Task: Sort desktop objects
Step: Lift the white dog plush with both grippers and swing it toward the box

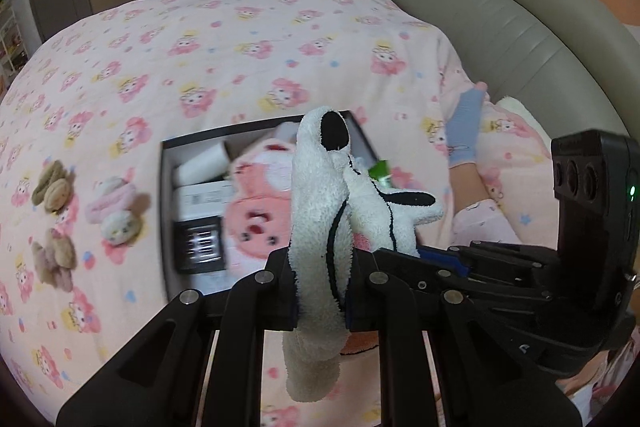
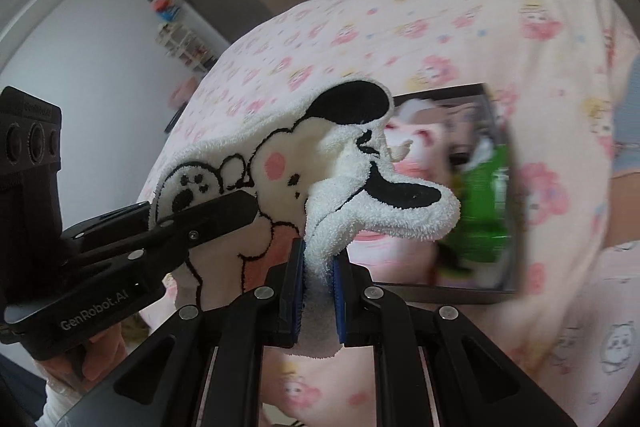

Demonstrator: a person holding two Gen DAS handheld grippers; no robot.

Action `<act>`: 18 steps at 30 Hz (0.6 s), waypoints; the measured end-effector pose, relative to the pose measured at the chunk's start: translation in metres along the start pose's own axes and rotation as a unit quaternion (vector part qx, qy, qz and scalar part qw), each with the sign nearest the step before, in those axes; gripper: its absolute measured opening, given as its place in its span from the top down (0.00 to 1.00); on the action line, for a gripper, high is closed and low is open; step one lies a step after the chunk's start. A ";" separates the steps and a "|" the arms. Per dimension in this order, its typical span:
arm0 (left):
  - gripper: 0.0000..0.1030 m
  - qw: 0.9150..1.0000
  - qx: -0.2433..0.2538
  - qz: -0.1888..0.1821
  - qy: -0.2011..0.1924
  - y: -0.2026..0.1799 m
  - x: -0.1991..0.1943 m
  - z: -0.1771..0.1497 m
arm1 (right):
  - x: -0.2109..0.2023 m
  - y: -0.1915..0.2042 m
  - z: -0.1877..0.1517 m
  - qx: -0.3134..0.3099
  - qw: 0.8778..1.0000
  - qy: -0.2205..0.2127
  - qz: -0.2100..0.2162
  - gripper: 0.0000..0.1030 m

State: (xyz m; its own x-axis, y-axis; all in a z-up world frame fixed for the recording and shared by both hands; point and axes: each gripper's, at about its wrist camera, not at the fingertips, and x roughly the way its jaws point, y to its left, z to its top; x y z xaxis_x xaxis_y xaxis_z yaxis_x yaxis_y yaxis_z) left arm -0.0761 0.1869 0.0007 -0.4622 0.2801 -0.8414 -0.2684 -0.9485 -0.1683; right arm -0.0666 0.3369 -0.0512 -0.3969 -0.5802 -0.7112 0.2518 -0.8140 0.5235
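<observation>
- The box (image 1: 168, 211) contents are motion-blurred in both views; the green pack (image 2: 486, 203) cannot be read
- The white towel (image 1: 316, 227) hides the box's right half in the left wrist view
- The towel's lower end is hidden behind the fingers (image 2: 296, 287) in the right wrist view

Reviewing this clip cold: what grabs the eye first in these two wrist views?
A white terry towel with black patches and an embroidered cartoon face fills the middle of both views, pinched by the left gripper and the right gripper at once. Behind it, an open dark-rimmed box sits on the pink cartoon-print bedspread, crammed with a pink plush and other items. Small plush hair clips lie left of the box.
</observation>
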 end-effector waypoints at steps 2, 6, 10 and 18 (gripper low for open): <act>0.87 1.000 0.009 0.007 0.004 -0.019 0.004 0.007 | -0.009 -0.015 -0.001 0.007 1.000 -0.005 0.001 0.90; 0.87 0.999 0.037 0.019 0.020 -0.053 0.012 0.021 | -0.027 -0.037 -0.002 0.022 1.000 -0.014 0.004 0.90; 0.87 0.994 0.084 0.030 0.057 -0.090 0.022 0.041 | -0.053 -0.057 0.002 0.044 0.999 -0.022 -0.018 0.90; 0.87 0.981 0.185 0.043 0.038 -0.121 -0.012 0.067 | -0.089 -0.053 0.023 0.067 0.994 -0.060 -0.067 0.90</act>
State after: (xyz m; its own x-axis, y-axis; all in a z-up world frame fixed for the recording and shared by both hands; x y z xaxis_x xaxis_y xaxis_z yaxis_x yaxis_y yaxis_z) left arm -0.0947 0.3084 0.0651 -0.4362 0.1763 -0.8824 -0.5255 -0.8459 0.0908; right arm -0.0651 0.4322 -0.0045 -0.5227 -0.4524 -0.7225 0.0735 -0.8683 0.4905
